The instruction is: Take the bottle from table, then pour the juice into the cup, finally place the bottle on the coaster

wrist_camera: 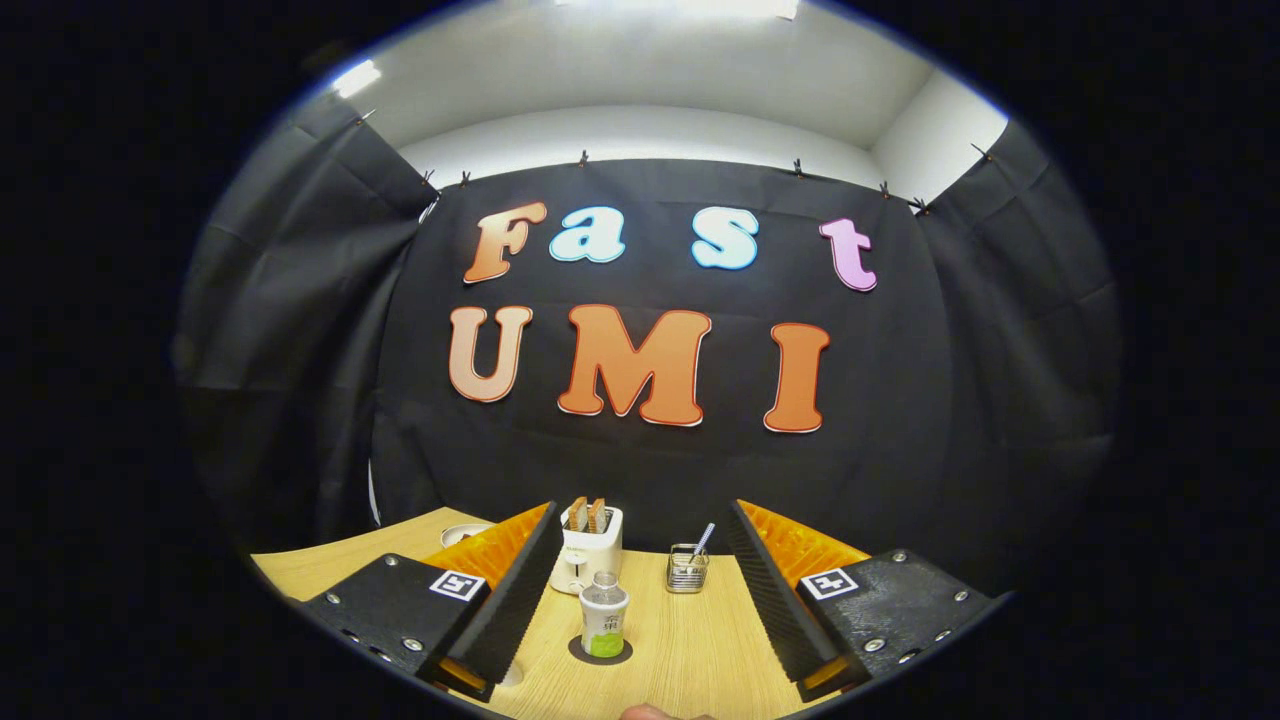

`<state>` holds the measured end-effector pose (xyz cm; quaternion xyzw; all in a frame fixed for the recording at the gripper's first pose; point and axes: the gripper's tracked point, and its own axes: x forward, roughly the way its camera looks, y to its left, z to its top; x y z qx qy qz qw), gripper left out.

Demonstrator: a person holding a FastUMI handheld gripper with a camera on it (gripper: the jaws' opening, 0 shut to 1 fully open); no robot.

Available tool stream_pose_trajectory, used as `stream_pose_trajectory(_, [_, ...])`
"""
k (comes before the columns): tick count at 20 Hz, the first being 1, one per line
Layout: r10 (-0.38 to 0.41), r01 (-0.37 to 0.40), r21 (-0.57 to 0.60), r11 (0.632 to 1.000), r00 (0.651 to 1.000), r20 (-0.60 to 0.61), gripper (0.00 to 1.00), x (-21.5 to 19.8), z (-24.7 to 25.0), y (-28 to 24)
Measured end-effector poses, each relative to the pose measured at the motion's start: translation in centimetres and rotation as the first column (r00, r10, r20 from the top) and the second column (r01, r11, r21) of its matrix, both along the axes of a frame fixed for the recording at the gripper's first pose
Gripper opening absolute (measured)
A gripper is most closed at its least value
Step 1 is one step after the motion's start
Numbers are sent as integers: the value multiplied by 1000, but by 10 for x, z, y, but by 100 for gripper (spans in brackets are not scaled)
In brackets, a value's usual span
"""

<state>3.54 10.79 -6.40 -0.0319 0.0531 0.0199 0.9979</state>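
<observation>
Your bottle [604, 614] stands upright on the dark round coaster [600, 652] on the wooden bench [690, 650], between your gripper [640, 620] fingers but touching neither. The gripper is spread wide, holding nothing. Beyond the bottle sits a white toaster [587, 560] with two slices in it, and beside that a small wire basket [687, 568].

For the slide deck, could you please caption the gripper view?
Open tongs frame a small bottle standing on a dark coaster, with a toaster and wire holder beyond.
</observation>
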Motion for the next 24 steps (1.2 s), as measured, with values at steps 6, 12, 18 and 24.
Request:
stream_pose_trajectory(6, [-15,16,-45,999,1000,11,99,-1,-10,-18])
stream_pose_trajectory(12, [13,-13,11,1000,1000,-10,99,-10,-16,-36])
stream_pose_trajectory(18, [11,-12,27,1000,999,30,99,-16,-7,-52])
stream_pose_trajectory(24, [15,-17,22,1000,998,63,99,-21,-3,-56])
